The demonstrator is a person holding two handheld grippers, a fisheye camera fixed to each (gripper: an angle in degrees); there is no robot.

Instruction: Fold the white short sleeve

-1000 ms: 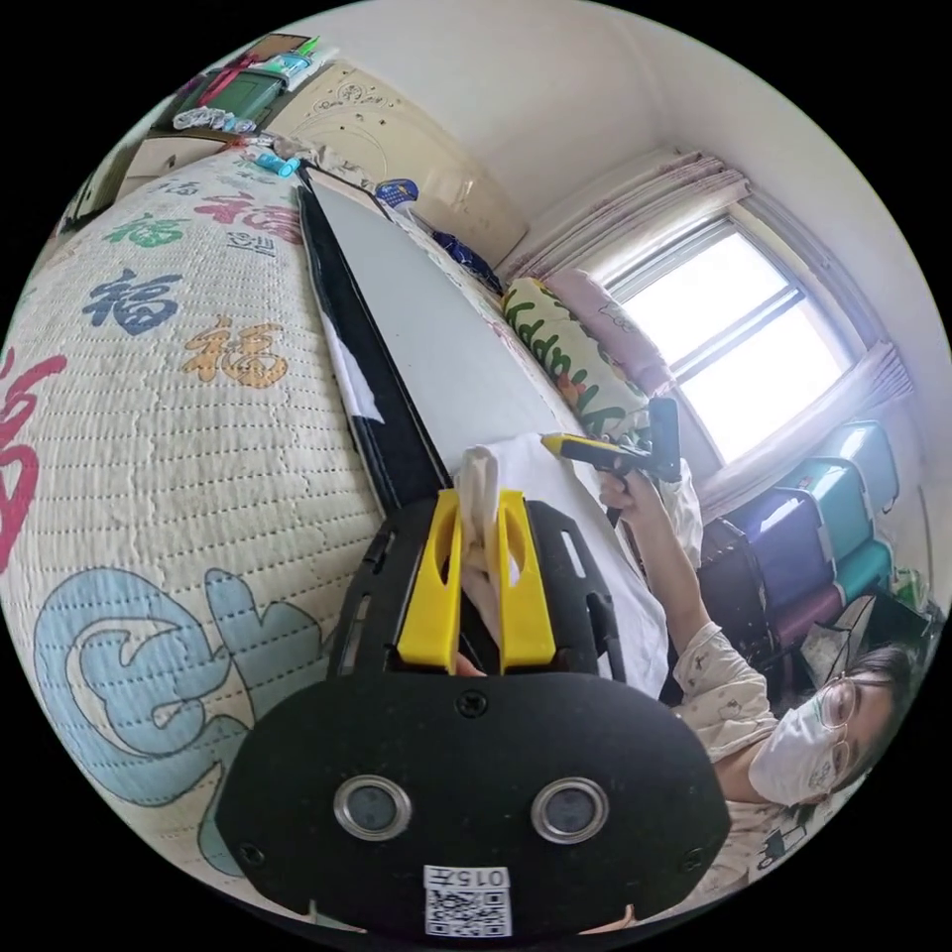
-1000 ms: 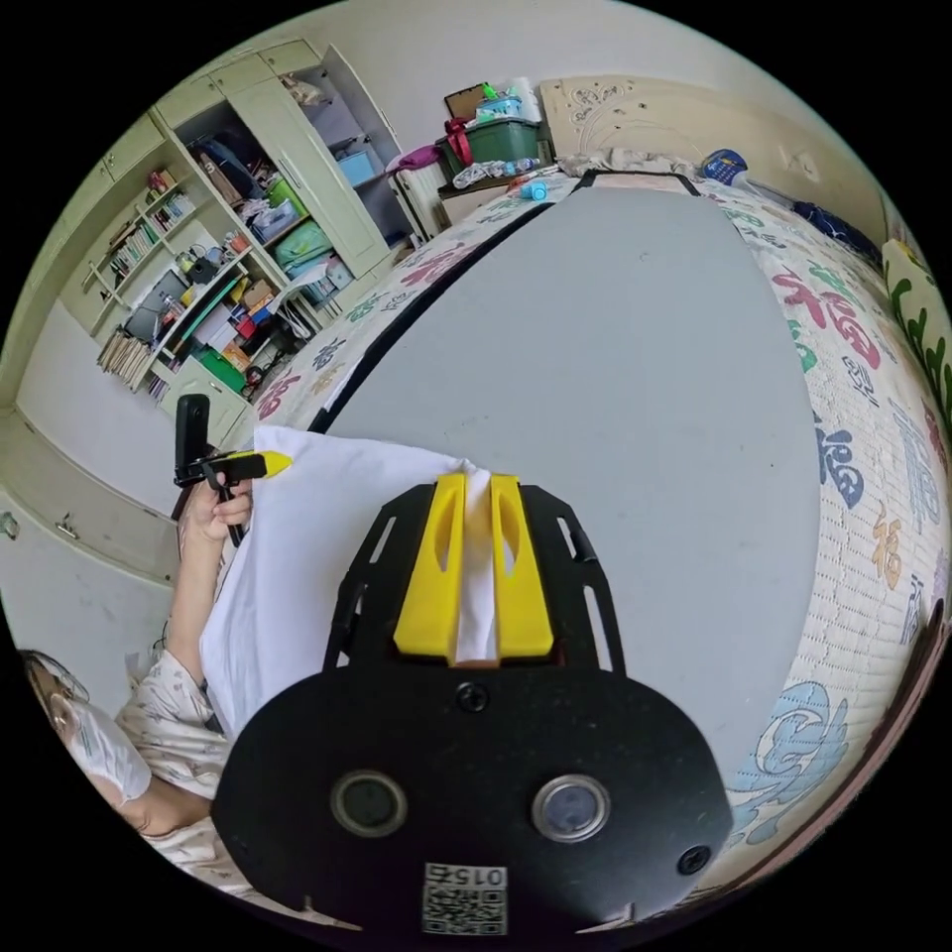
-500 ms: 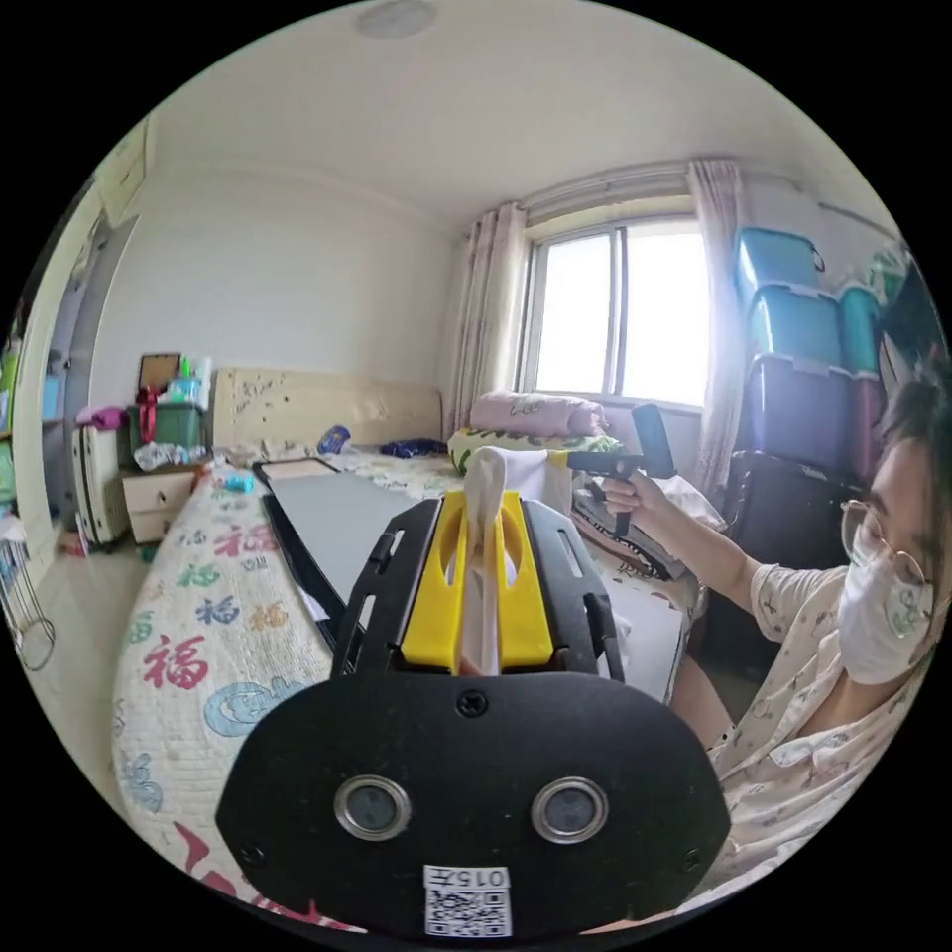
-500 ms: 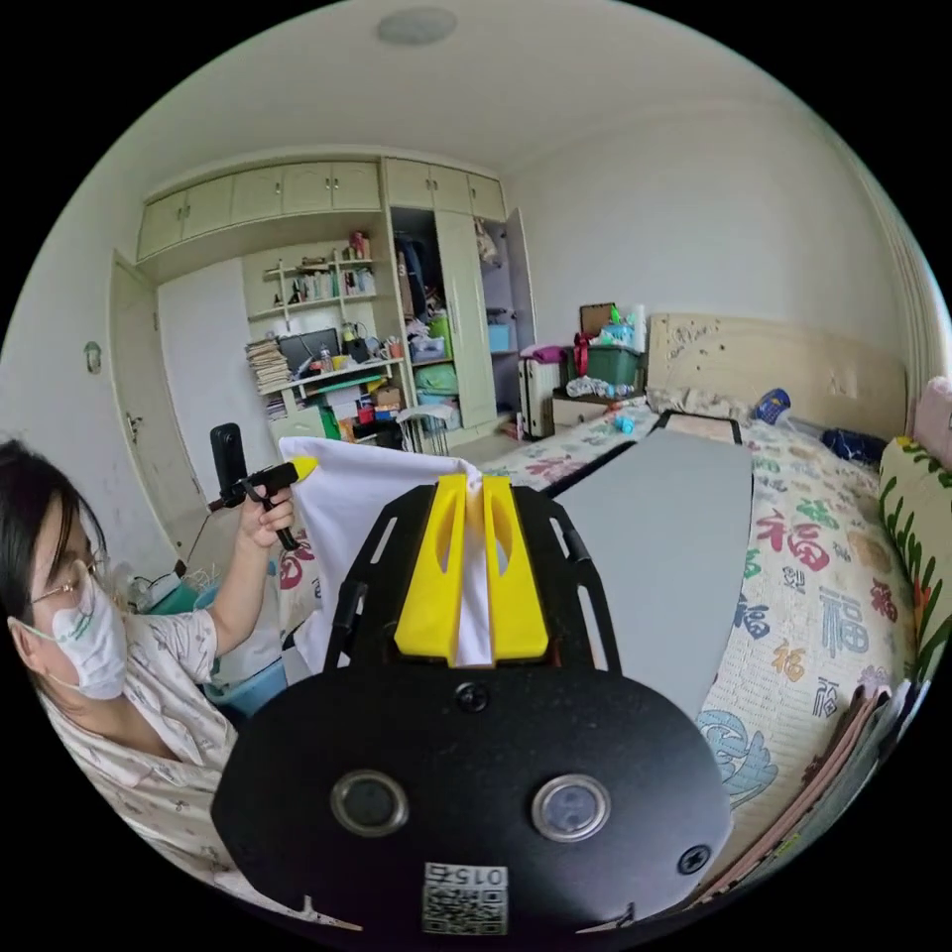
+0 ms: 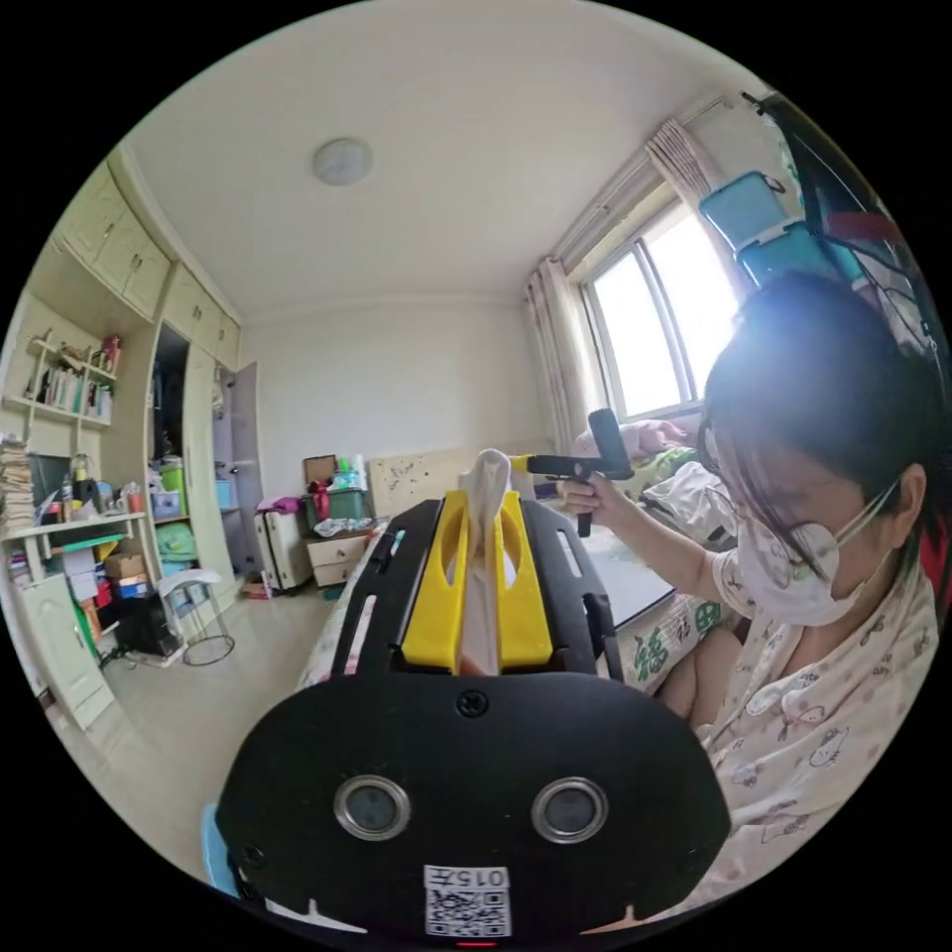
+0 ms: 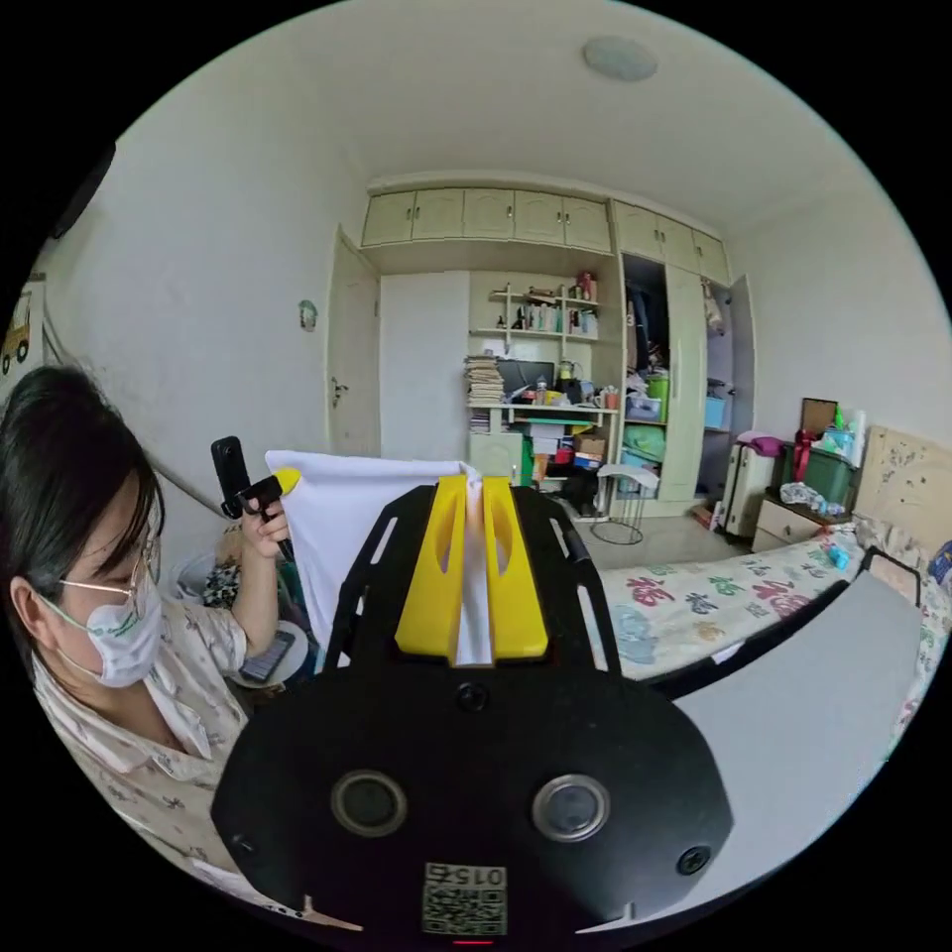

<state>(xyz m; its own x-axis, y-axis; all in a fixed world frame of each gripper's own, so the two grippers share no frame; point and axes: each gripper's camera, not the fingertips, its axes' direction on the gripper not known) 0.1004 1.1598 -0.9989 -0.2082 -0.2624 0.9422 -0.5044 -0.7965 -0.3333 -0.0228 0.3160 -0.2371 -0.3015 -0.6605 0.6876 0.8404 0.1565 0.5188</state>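
Note:
The white short-sleeve shirt hangs in the air in front of the person, its top edge stretched between both grippers. My right gripper is shut on one upper corner, with white cloth running down between its yellow jaws. My left gripper is shut on the other corner, and a bunch of the shirt sticks out above its jaws. In the right gripper view the left gripper pinches the far end of the cloth. The right gripper appears in the left gripper view, held in a hand.
A grey board lies on the bed's patterned quilt at lower right. The person holding the grippers sits close behind the shirt. Wardrobe and shelves, a stool and a bedside cabinet stand across the floor.
Both grippers have risen from over the grey board, still shut on the shirt. The shirt has come up off the board into the air. Both views now look across the room.

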